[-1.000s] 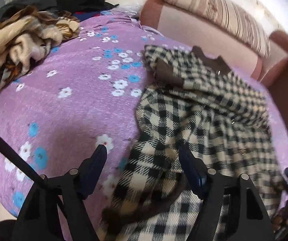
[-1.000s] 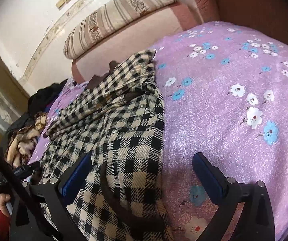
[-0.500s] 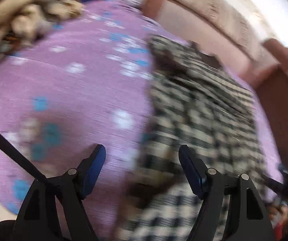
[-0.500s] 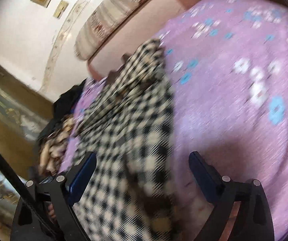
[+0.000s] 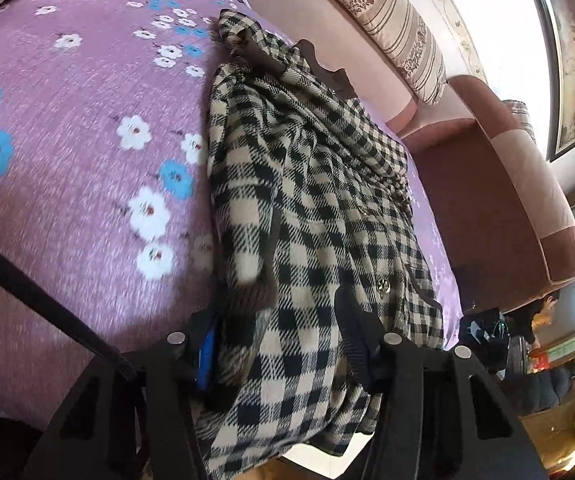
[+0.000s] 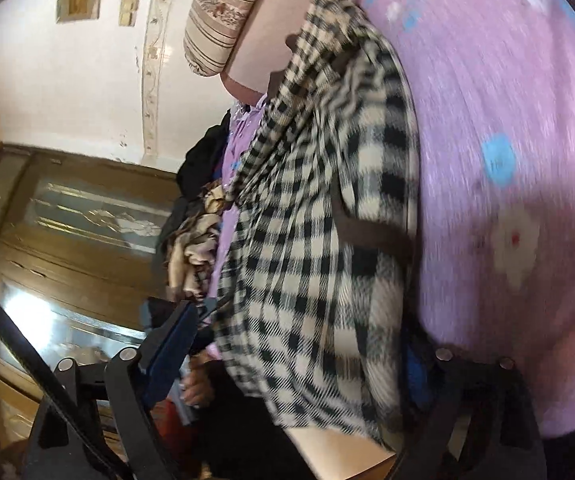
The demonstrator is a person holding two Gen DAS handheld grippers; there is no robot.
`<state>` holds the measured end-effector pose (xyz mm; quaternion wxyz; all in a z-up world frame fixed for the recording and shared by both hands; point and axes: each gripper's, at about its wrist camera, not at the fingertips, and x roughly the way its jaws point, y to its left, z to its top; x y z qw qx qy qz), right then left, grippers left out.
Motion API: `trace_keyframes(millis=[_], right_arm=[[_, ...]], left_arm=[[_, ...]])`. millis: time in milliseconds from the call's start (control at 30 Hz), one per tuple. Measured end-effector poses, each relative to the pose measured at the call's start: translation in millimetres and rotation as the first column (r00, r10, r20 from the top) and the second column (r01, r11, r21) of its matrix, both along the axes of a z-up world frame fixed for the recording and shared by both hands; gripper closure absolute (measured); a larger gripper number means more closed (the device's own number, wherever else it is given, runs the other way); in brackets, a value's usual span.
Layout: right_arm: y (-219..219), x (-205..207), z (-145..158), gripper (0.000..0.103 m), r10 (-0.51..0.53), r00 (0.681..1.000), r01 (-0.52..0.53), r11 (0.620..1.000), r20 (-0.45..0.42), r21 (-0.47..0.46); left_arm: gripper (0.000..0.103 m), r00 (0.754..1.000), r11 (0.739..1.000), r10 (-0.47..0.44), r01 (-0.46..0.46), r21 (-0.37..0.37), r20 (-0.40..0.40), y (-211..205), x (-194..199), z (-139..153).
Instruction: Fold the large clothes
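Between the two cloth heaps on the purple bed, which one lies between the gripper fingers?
The black-and-cream checked coat lies between the fingers of both the left gripper and the right gripper. The brown-and-beige pile lies apart, farther along the bed.

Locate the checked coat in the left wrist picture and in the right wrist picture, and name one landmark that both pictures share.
Left wrist view: the checked coat runs from top centre down to the bottom, its lower end between the left tongs.
Right wrist view: the checked coat fills the centre, its hem hanging between the right tongs.
Shared landmark: the striped bolster above the coat's collar.
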<state>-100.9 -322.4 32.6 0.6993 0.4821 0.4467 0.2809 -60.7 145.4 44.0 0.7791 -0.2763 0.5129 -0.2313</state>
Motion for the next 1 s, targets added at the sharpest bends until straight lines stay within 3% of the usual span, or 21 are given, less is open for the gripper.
trace_keyframes(millis=[167,700,767,833,900,1000], right_arm=[[18.8,-13.7,-16.2,0.016,0.068,0.996,-0.064,0.997,-0.064,0.053],[61.4,-26.4,-17.3,0.018,0.122,0.99,-0.127,0.988,-0.065,-0.084],[65.6,-24.9,-16.9,0.018,0.115,0.991,-0.121,0.988,-0.067,-0.098],[63.9,-25.7,-17.2,0.018,0.108,0.992,-0.115,0.988,-0.069,-0.106],[64.5,-25.8,-17.1,0.018,0.1,0.993,-0.107,0.988,-0.07,-0.108],[66.3,-25.5,-17.3,0.018,0.096,0.993,-0.103,0.988,-0.069,-0.115]], left_arm=[[0.052,1.0,0.998,0.009,-0.011,0.06,0.026,-3.9,-13.7,4.0],[0.05,0.998,0.981,-0.036,0.027,0.192,0.048,-19.9,-57.1,4.9],[0.047,0.997,0.975,-0.047,0.033,0.219,0.058,-23.7,-58.6,5.9],[0.035,0.997,0.975,-0.057,0.042,0.216,0.061,-28.5,-57.4,6.2],[0.03,0.996,0.974,-0.063,0.048,0.219,0.062,-33.2,-56.4,6.7],[0.028,0.995,0.967,-0.069,0.05,0.25,0.071,-39.5,-57.2,7.2]])
